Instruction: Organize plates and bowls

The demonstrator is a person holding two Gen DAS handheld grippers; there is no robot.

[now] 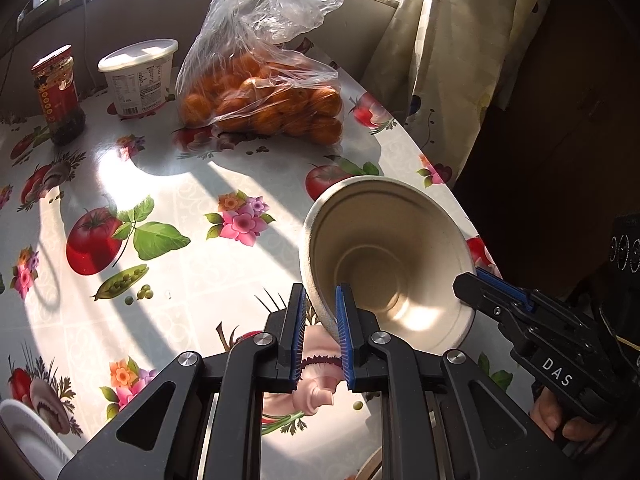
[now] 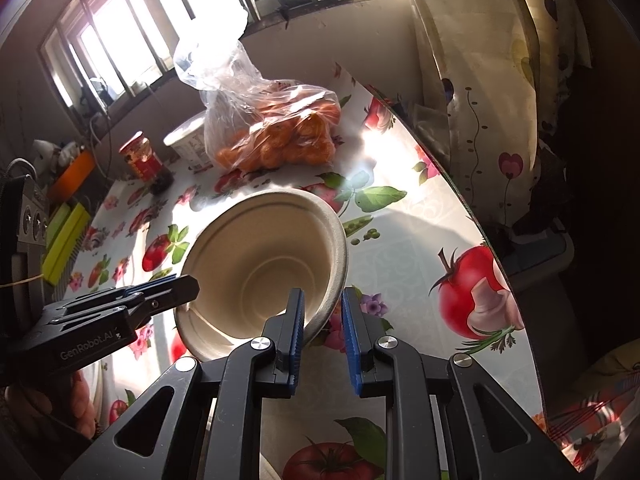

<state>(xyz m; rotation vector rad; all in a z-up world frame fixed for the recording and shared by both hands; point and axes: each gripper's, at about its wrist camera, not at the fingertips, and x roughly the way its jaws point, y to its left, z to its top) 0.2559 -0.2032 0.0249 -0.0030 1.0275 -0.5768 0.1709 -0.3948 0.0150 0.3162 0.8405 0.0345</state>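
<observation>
Bowl [image 1: 384, 264] tilted, mouth facing both claws. Left claw [image 1: 320, 336] clamped on near rim; right claw [image 2: 323, 332] straddles opposite rim, fingers apart, not clamped. Worktop [image 1: 180, 184] below.

1. Left gripper [image 1: 322, 336]: jaws narrowed, rim pinched between the blue pads [image 1: 345, 332], pointing toward 12 o'clock.
2. Right gripper [image 2: 323, 330]: jaws slightly wider, fingers [image 2: 296, 328] straddling the rim at 6 o'clock.
</observation>
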